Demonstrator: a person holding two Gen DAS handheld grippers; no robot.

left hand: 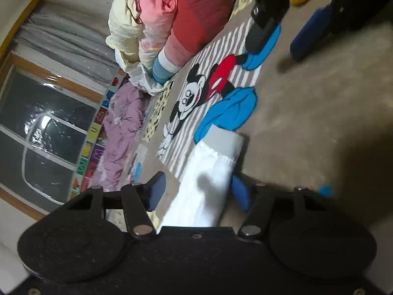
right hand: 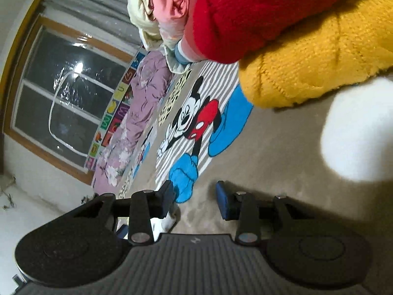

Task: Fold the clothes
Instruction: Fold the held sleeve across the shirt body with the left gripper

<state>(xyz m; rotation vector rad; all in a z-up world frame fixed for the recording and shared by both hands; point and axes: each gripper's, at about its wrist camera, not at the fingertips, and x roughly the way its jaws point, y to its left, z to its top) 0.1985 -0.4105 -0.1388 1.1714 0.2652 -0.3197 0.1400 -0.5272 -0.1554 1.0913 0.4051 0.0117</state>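
Lying between the blue pads of the left tongs (left hand: 196, 194) is a white fabric garment with a grey cuff-like end (left hand: 208, 182); its body runs from the tool's black housing outward, and the grey end reaches the edge of the rug beyond. The two pads stand well apart on either side of the cloth, so these tongs are spread wide, and whether either pad touches the fabric cannot be told. In the right wrist view the right tongs (right hand: 195, 201) are likewise parted, with only beige carpet floor (right hand: 270, 147) showing in the gap; a scrap of white cloth shows just under their left pad. A blurred white shape (right hand: 356, 132) sits at the right edge of that view, near the lens.

Farther out on the carpet lies a grey-and-white striped rug with a cartoon mouse in red shorts and big blue shoes (left hand: 208, 86). Above it hangs a chunky mustard-yellow knitted garment (right hand: 319, 56), touching a red fleecy garment (right hand: 245, 12) that belongs to a heap of pink, red and pale yellow clothes (left hand: 159, 17) resting on the rug's far end. Beside the rug, a crumpled lilac floral quilt (left hand: 122, 132) lies along a strip of bright alphabet tiles (left hand: 93, 145), under a dark window with a wooden frame (left hand: 44, 132) and grey curtains (left hand: 68, 36).
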